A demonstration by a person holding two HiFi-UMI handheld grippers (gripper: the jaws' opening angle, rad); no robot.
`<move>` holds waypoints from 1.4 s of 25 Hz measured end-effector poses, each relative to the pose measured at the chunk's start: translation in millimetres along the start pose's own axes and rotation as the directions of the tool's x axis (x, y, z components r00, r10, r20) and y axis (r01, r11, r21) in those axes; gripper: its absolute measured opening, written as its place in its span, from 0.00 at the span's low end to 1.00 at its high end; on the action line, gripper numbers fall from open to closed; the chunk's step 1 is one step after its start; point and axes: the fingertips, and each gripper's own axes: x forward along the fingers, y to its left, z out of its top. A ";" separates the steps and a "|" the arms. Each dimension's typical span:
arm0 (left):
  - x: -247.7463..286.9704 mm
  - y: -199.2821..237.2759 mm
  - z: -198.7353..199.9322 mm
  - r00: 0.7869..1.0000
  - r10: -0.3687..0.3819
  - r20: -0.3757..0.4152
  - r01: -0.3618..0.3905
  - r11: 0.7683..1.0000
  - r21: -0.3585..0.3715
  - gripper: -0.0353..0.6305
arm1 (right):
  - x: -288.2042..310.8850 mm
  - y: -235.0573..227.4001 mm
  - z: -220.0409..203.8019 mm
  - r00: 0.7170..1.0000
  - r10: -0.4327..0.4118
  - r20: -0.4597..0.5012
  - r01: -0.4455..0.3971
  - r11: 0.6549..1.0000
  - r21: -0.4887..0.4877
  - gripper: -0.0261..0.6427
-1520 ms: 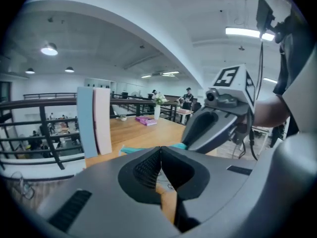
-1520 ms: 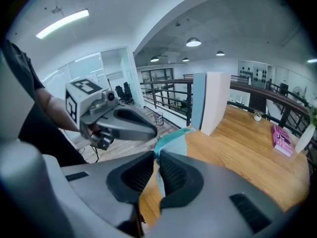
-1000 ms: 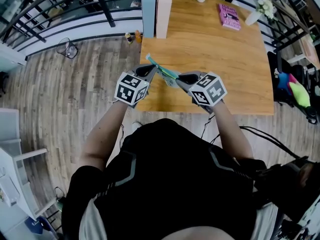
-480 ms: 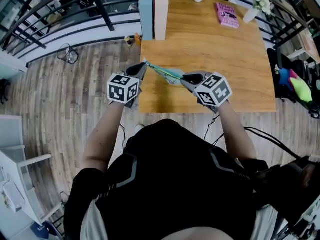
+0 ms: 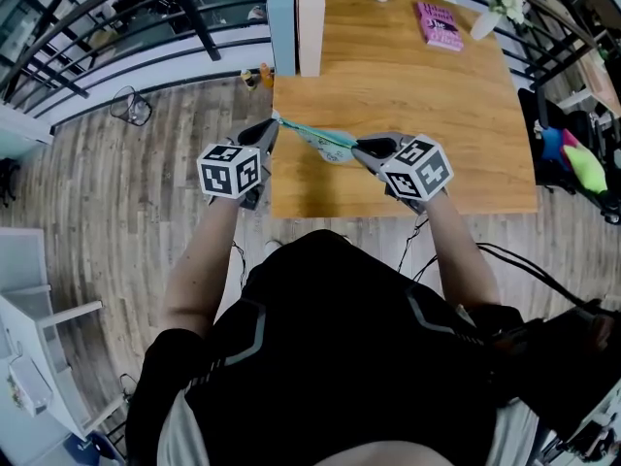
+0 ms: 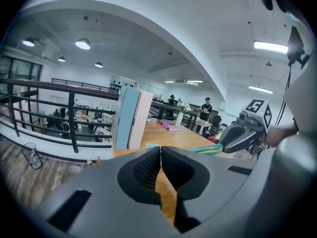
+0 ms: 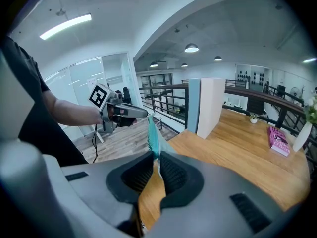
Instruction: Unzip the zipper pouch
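Mid-unzip: the zipper pouch [image 5: 318,138] hangs stretched between your two hands, above the near-left corner of the table [image 5: 417,95].

Your right hand-held gripper [image 7: 157,163] is closed down on one end of the pouch. The teal fabric is pinched between its pads, and the toothed edge runs away toward 10 o'clock. Your left hand-held gripper [image 6: 159,155], at about 9 o'clock from the right one, has its jaws pressed fully together at the pouch's other end. What it grips is too small to make out, but I judge it to be the zipper pull. The step in hand looks like the slide itself. Next, hold the right end firm as an anchor and draw the left toward 9 o'clock, straight along the zipper line. Hold the pouch taut so the pull does not snag.
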 end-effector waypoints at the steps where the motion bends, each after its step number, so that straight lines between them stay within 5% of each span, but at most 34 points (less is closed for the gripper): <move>1: -0.3 1.0 0.0 1.000 0.007 -0.001 -0.007 1.000 0.000 0.10 | 1.7 -1.3 0.3 1.000 -0.002 0.001 0.002 1.000 -0.002 0.12; 9: 9.8 3.7 4.7 0.999 0.034 -0.029 -0.031 0.996 0.080 0.10 | 11.7 -28.4 4.2 0.999 -0.025 -0.020 0.024 0.999 -0.023 0.12; 18: 45.4 4.1 28.9 0.998 0.055 0.031 -0.058 0.988 0.140 0.10 | 29.4 -88.0 4.6 0.993 -0.119 0.010 0.119 0.990 -0.080 0.12; 24: 62.0 9.1 -47.9 0.987 0.042 -0.156 -0.020 0.990 0.139 0.10 | 71.8 -80.3 -62.6 0.991 -0.068 -0.118 0.053 0.990 -0.129 0.12; 28: 69.4 13.5 -107.1 0.955 0.047 -0.292 -0.015 0.994 0.111 0.10 | 94.8 -68.8 -107.2 0.983 0.011 -0.184 -0.019 0.999 -0.042 0.12; 35: 67.7 13.7 -167.2 0.908 0.040 -0.418 0.000 0.996 0.093 0.10 | 111.4 -47.5 -149.6 0.963 0.113 -0.245 -0.099 0.993 0.067 0.12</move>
